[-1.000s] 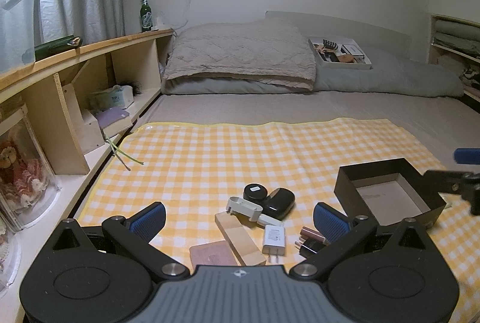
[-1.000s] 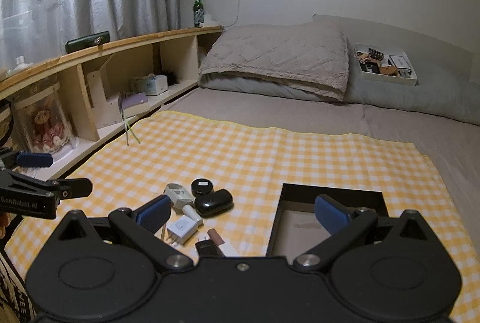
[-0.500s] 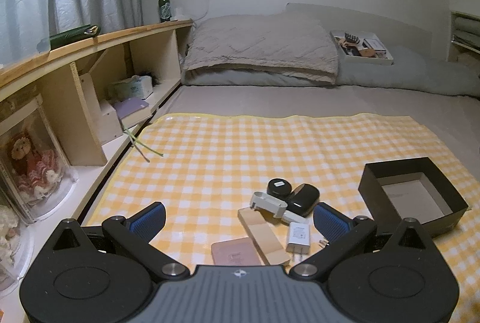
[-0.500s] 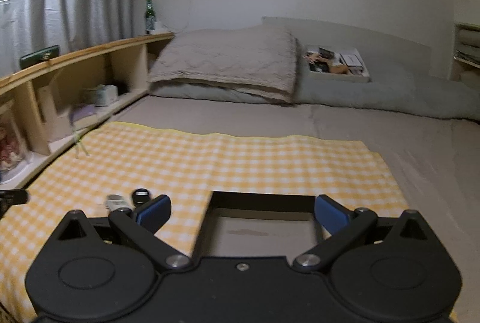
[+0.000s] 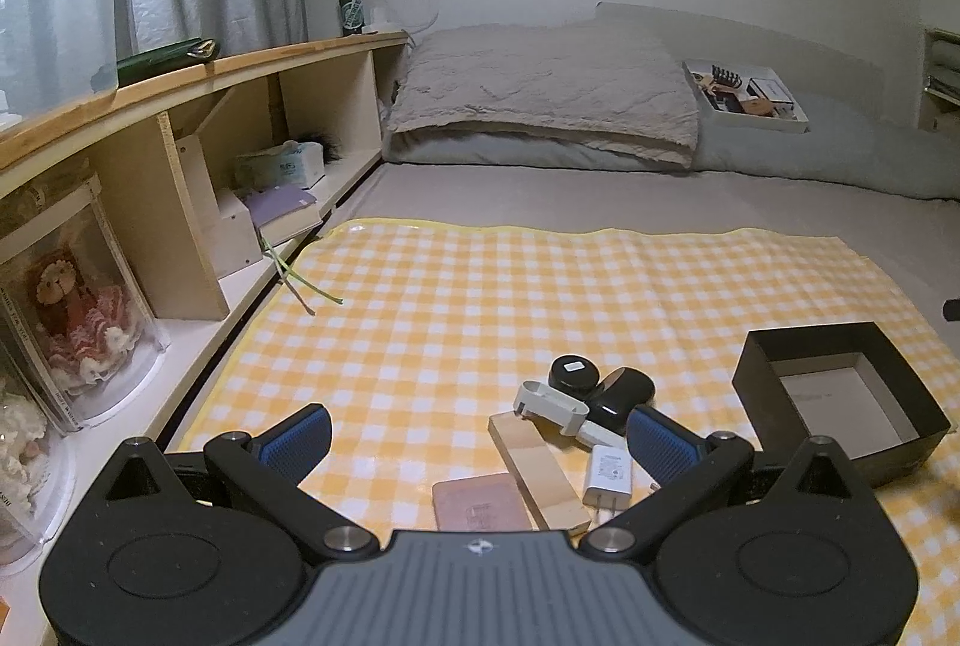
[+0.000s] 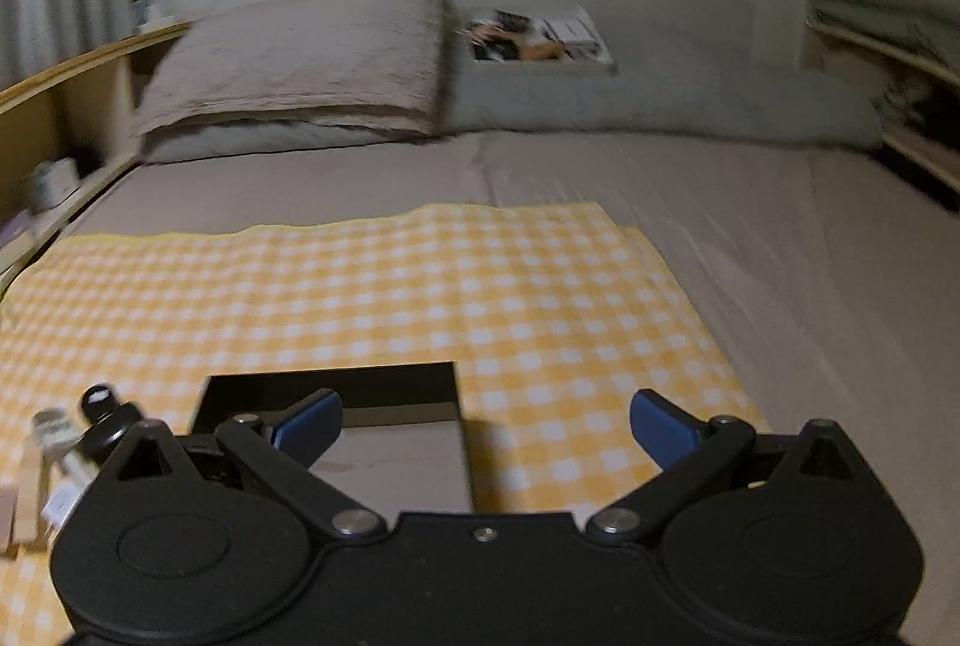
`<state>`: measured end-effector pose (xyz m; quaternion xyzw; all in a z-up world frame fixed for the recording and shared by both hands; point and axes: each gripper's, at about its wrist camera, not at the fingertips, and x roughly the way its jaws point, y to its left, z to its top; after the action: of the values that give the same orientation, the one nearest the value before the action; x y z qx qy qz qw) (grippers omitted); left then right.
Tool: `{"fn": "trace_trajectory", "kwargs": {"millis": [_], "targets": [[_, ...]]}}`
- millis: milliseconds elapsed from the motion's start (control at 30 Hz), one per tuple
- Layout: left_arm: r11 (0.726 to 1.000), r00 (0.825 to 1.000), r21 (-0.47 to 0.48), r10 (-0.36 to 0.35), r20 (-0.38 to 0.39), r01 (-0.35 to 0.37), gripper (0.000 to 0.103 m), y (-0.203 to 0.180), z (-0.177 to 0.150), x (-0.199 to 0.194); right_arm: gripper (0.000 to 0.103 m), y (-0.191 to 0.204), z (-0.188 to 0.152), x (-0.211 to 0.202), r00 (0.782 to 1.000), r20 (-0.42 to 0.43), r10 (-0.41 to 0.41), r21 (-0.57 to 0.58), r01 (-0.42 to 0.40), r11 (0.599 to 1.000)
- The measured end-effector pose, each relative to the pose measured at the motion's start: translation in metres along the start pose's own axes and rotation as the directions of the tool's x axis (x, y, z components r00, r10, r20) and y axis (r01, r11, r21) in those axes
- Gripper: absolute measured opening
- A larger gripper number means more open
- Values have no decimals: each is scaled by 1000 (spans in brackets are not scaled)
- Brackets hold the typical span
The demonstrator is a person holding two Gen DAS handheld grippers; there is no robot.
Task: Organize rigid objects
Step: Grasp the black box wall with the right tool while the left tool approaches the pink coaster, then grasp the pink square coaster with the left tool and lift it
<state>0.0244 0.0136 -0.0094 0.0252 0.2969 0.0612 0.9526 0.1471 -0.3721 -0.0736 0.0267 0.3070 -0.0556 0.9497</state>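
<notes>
A pile of small rigid objects lies on the yellow checked mat [image 5: 480,310]: a black round tin [image 5: 575,373], a black case [image 5: 621,394], a white holder [image 5: 551,404], a wooden block [image 5: 537,469], a white charger [image 5: 611,473] and a pink card box [image 5: 480,502]. An open black box [image 5: 840,406] stands to their right; it also shows in the right wrist view [image 6: 360,424]. My left gripper [image 5: 477,436] is open and empty, just before the pile. My right gripper [image 6: 485,421] is open and empty, above the box's right edge.
A wooden shelf unit [image 5: 180,153] runs along the left with a tissue box, books and a doll case. A green bottle [image 5: 351,0] stands on top. Pillows [image 5: 540,93] and a white tray [image 5: 750,96] lie at the bed's head. Grey sheet [image 6: 810,286] lies right of the mat.
The right gripper has swung to the right, from over the pile to the black box's right edge, and is blurred by motion. The left gripper has shifted slightly left and back.
</notes>
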Motion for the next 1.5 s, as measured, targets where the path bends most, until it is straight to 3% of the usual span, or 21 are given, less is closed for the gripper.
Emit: {"fn": "trace_trajectory", "kwargs": {"millis": [100, 200, 267, 400, 467, 533, 600, 733, 800, 1033, 1100, 1300, 1400, 1500], "targets": [[1000, 1000, 1, 13, -11, -13, 103, -1, -1, 4, 103, -7, -8, 24, 995, -67, 71, 10, -71, 997], [1000, 999, 1, 26, -25, -26, 103, -1, -2, 9, 97, -3, -14, 41, 987, -145, 70, -20, -74, 997], [1000, 999, -4, 29, -35, -29, 103, -1, -2, 12, 80, 2, -17, 52, 980, -183, 72, -55, -83, 995], [1000, 997, -7, -12, -79, 12, 103, 3, 1, 26, 71, 14, -25, 70, 963, -259, 76, -105, -106, 989], [1000, 992, -13, -19, -124, 17, 103, 6, 3, 39, 55, 18, -28, 78, 955, -291, 61, -115, -98, 989], [1000, 983, -22, -21, -181, 17, 103, 9, 3, 56, 45, 22, -30, 84, 945, -323, 46, -124, -91, 988], [999, 971, -45, -33, -236, 23, 103, 13, 1, 72, 44, 24, -30, 85, 942, -333, 49, -129, -97, 987], [991, 941, -128, -72, -332, 31, 102, 25, -7, 104, 29, 26, -29, 88, 936, -349, 39, -130, -90, 987], [988, 920, -155, -87, -382, 29, 99, 27, -12, 117, 27, 26, -29, 90, 933, -358, 30, -132, -82, 988], [995, 855, -103, -56, -515, 4, 94, 16, -37, 154, 23, 23, -30, 99, 924, -382, 21, -105, -67, 992], [997, 847, -78, -51, -529, 12, 94, 11, -43, 159, 23, 21, -30, 101, 923, -385, 20, -101, -64, 993], [995, 862, 94, 62, -503, -17, 96, 7, -45, 164, 19, 23, -29, 102, 921, -389, 13, -100, -56, 993], [995, 857, 95, 72, -510, -26, 93, 15, -43, 165, 17, 22, -29, 103, 921, -391, 9, -96, -51, 994], [998, 865, 56, 39, -501, -12, 93, 17, -40, 171, 17, 22, -29, 103, 920, -391, 8, -92, -48, 995]]}}
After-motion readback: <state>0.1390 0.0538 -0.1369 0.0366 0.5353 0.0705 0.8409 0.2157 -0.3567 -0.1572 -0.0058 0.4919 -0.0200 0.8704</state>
